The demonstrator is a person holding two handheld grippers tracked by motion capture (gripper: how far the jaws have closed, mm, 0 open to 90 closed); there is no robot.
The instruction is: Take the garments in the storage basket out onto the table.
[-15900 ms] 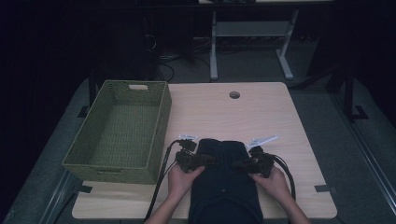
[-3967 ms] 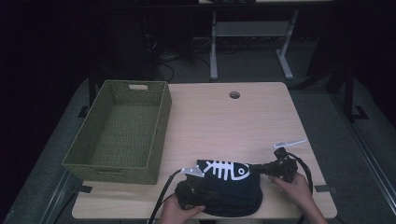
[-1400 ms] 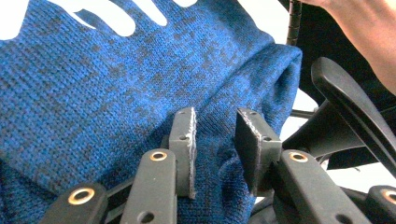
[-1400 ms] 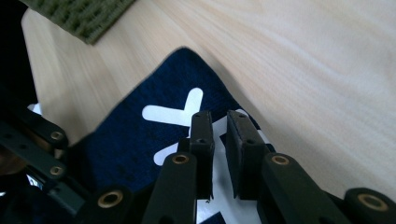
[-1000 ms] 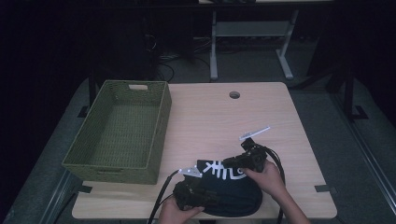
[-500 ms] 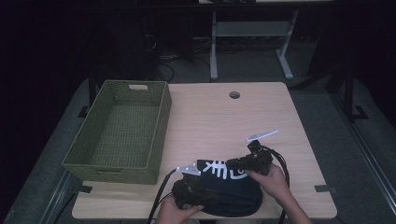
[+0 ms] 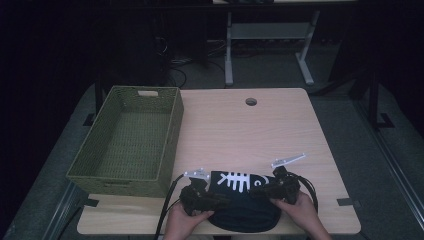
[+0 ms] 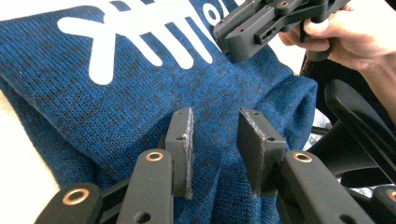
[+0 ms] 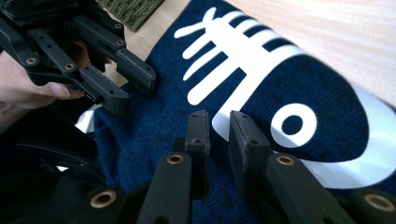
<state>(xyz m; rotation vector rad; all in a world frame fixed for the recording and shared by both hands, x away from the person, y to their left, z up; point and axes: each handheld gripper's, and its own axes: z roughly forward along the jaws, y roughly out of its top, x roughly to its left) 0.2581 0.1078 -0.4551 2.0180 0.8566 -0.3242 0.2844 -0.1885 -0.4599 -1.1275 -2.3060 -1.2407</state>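
Dim room, wooden tabletop (image 7: pixel 280 130): blue fish-bone sweater (image 7: pixel 240 200) folded at near edge. Left gripper (image 8: pixel 215 140) and right gripper (image 9: pixel 218 135) slightly parted, pressing on cloth, nothing pinched. Green basket (image 7: pixel 125 145) empty; transfer remains, I judge.

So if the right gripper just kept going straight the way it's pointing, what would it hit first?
Most likely the blue knit garment. The right gripper has its jaws slightly apart, angled down at the fabric beside the white fishbone print. Whether the tips already touch is unclear. The left gripper sits off that line.
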